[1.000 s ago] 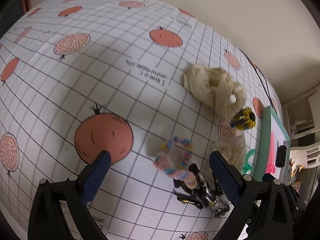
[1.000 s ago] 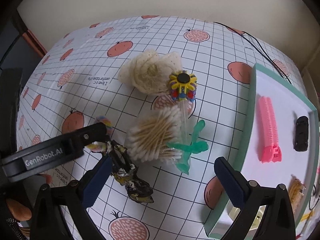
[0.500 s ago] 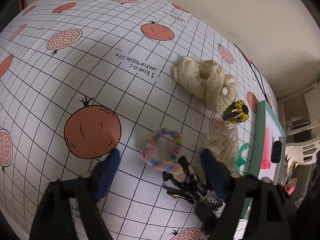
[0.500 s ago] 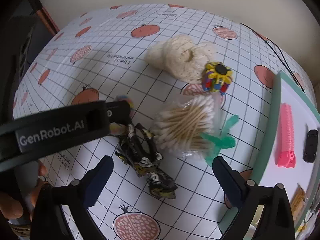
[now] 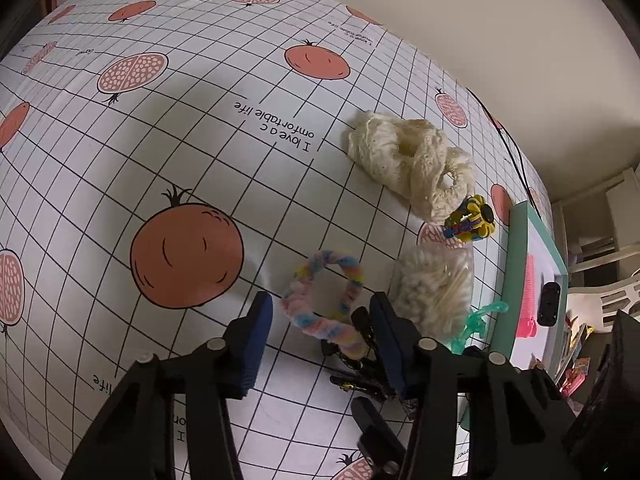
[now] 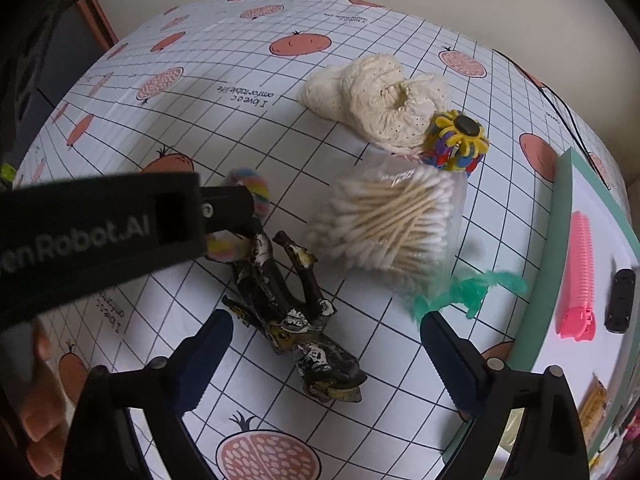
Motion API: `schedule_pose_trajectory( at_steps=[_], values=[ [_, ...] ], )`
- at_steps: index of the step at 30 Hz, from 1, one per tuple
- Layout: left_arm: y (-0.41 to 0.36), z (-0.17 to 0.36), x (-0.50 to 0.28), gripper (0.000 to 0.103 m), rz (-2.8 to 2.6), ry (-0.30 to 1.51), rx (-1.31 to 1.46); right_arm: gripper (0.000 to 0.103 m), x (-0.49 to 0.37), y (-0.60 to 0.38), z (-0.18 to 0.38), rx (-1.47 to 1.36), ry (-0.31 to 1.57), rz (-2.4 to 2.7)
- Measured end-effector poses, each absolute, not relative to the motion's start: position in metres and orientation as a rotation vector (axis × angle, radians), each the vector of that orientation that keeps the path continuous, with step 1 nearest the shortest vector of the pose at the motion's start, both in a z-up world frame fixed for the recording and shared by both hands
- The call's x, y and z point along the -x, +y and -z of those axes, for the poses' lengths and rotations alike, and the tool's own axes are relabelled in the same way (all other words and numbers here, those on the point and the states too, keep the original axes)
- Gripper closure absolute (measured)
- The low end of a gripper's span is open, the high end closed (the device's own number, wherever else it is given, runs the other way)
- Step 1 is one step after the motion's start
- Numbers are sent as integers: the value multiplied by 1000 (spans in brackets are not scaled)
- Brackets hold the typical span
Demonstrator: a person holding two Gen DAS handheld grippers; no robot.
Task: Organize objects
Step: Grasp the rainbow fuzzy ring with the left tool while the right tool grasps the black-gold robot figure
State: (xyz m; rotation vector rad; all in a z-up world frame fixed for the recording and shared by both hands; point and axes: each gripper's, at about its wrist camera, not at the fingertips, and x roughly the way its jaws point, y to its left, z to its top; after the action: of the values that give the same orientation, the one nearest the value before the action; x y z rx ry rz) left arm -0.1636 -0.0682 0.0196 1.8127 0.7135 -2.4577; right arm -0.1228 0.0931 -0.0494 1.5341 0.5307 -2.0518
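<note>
A pomegranate-print tablecloth [image 5: 200, 128] meets a beige wall [image 5: 460, 12]; both tools, left [image 5: 322, 312] and right [image 6: 326, 332], stand released.

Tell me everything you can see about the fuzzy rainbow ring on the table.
The fuzzy ring is a loop of twisted pastel chenille: pink, yellow, blue and green. It lies flat on the pomegranate-print tablecloth, its near edge touching the black toy figure. The left gripper has just been closing around it; its pads do not visibly press it yet.
</note>
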Motion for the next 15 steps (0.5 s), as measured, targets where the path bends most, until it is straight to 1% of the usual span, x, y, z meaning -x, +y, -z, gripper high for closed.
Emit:
schedule_pose_trajectory(
  at_steps=[8,9,15],
  values=[
    [-68,-21,163,59,2459,725,-1813,18,122,93,53,-1522,560,2075],
    [-68,-20,163,60,2458,733,-1814,20,122,93,52,-1521,557,2081],
    [-77,-19,161,61,2433,845,-1819,33,124,98,49,-1514,555,2104]
  ],
)
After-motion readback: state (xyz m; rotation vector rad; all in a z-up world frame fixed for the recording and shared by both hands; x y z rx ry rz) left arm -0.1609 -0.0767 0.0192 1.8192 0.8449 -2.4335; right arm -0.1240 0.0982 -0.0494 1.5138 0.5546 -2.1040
